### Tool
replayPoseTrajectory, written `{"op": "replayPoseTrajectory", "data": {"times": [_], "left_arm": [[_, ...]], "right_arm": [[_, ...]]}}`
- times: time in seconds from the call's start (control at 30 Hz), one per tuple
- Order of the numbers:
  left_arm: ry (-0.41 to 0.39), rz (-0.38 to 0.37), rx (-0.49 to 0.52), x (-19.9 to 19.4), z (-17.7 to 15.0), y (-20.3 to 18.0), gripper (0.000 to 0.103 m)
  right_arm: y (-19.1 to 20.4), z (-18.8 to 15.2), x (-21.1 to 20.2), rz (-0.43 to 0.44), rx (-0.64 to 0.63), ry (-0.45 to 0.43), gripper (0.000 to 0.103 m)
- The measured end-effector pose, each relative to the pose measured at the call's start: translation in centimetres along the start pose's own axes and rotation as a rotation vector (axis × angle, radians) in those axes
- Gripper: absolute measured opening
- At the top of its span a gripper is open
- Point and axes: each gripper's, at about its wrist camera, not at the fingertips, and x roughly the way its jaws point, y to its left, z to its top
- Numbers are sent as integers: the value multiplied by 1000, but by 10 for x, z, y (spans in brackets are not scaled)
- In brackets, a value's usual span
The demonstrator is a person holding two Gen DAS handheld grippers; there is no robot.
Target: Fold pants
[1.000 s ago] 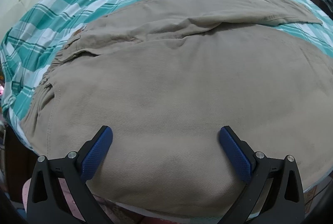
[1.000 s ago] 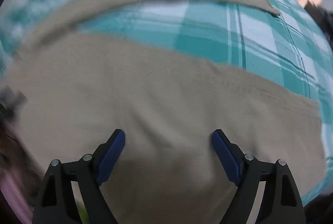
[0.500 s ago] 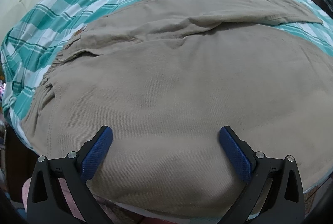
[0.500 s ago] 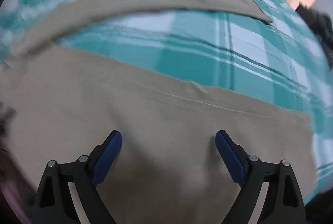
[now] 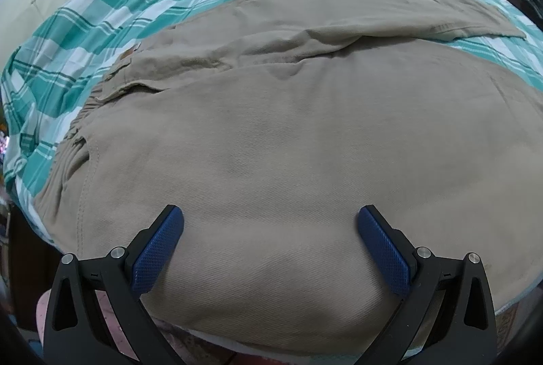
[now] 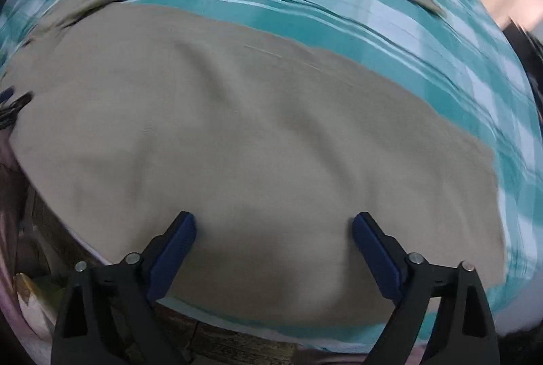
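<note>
- Pants [image 5: 288, 144], khaki, lie spread flat across a bed [image 5: 142, 8] with a teal-and-white checked cover, likely smoothed out for folding; one leg stretches toward two o'clock, waistband at nine o'clock.
- Left hand-held gripper [image 5: 271, 241] hovers above the seat area near the bed's edge, jaws wide apart, gripping nothing.
- Right hand-held gripper [image 6: 273, 244] hangs over the nearer leg [image 6: 254, 144]; its jaws are opening, with no cloth pinched between them.

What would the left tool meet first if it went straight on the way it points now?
Most likely the khaki pants: the left tool, jaws wide and empty, points down at the near leg spread on the checked bedsheet. How far off the cloth lies is unclear.
</note>
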Motion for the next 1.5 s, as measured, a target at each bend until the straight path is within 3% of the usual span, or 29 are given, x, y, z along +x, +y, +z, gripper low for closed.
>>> {"op": "replayPoseTrajectory", "data": {"times": [0.07, 0.13, 0.27, 0.37, 0.43, 0.5, 0.53, 0.6, 0.7, 0.83, 1.0, 1.07, 1.23, 1.33, 1.4, 1.47, 1.5], "left_arm": [[-3, 0, 2, 0, 0, 0, 102], [-5, 5, 4, 1, -1, -1, 102], [-3, 12, -1, 1, 0, -1, 102], [-1, 14, -1, 1, 0, -2, 102], [-3, 14, -3, 0, 0, -2, 102], [-7, 14, -5, 0, -1, -2, 102], [-9, 15, -5, -1, -1, -2, 102], [-11, 16, -7, -1, -1, -2, 102], [-9, 42, -24, -9, 2, -3, 102], [-38, 9, -37, -29, 17, -8, 102], [-89, -95, -83, -37, 77, -6, 102], [-86, -118, -136, -25, 110, 1, 102], [-61, -77, -225, 40, 174, 13, 102], [-6, -22, -229, 83, 173, 19, 102], [60, -12, -213, 118, 153, 23, 103], [-37, -60, -229, 119, 135, 28, 102], [-40, -58, -228, 119, 135, 28, 102]], "right_arm": [[-32, -7, -1, -60, 42, 15, 100], [-50, -9, -6, -27, 111, 29, 100], [-65, 0, -33, -15, 176, -91, 100], [-88, 6, -29, 98, 307, -151, 100], [-102, 0, -20, 110, 403, -121, 97], [-127, -11, -2, -22, 480, -47, 92], [-139, -17, 1, -25, 530, -41, 89], [-154, -24, -14, 54, 641, -96, 88], [-146, -19, -37, -13, 574, -123, 88], [-126, -21, -72, 17, 518, -167, 88], [-94, 12, -89, 77, 439, -191, 88], [-86, 35, -93, 154, 436, -211, 88], [-78, 100, -84, 255, 472, -265, 88], [-95, 144, -73, 261, 494, -341, 88], [-111, 164, -59, 266, 508, -367, 88], [-146, 182, -27, 346, 599, -383, 88], [-156, 184, -16, 380, 641, -373, 88]]}}
